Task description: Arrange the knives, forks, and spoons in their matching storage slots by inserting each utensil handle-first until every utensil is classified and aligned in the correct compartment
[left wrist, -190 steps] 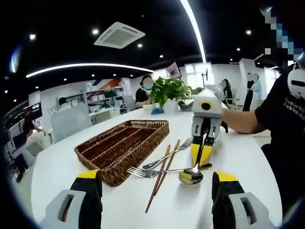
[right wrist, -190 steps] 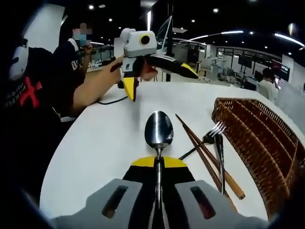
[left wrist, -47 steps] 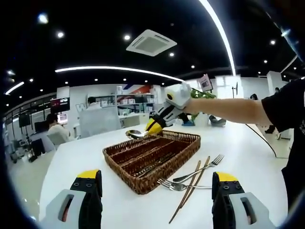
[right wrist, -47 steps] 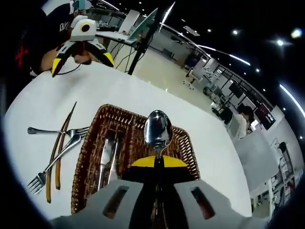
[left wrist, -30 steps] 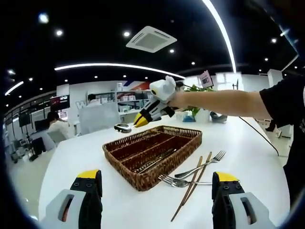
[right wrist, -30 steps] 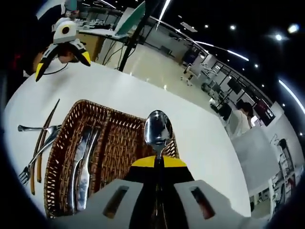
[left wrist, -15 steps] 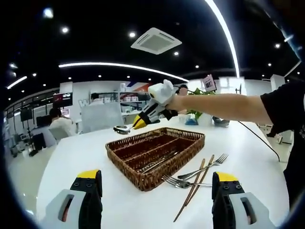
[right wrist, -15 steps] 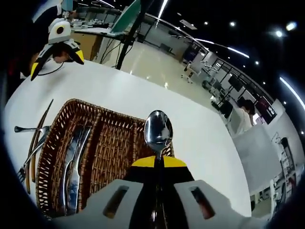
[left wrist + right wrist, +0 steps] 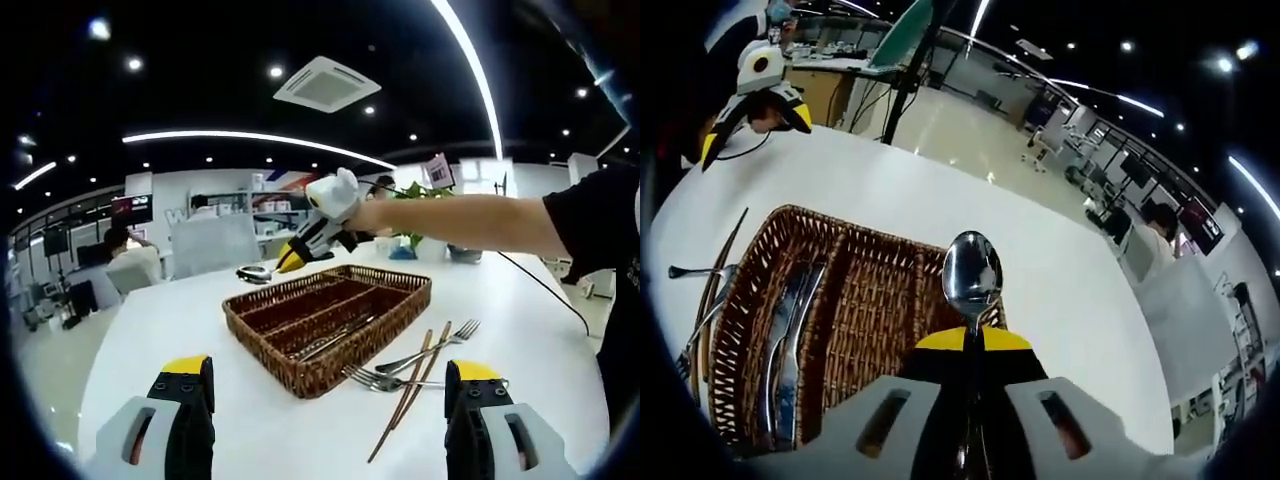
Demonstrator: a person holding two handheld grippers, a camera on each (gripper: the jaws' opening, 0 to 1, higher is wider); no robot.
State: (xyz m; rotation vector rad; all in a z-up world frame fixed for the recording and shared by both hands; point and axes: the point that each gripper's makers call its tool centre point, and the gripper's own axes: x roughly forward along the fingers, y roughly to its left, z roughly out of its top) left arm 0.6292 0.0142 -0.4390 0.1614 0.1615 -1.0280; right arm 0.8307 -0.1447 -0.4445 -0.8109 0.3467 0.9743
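In the right gripper view, the right gripper is pinching the neck of a spoon between its yellow-tipped jaws, which are pressed together on it. The spoon's bowl is pointing forward, hanging above the far end of a wicker tray with long slots. Two knives are lying side by side in one slot near the left of this view. Left of the tray, forks and brown chopsticks are resting on the white table.

In the left gripper view, the left gripper is hovering low over the near part of the table, its two jaws spread wide apart and gripping nothing. Beyond them the tray is sitting on the table, with the forks and chopsticks just beside it on the right. The person's arm is reaching across from the right, holding the right gripper and spoon above the tray's far left corner.
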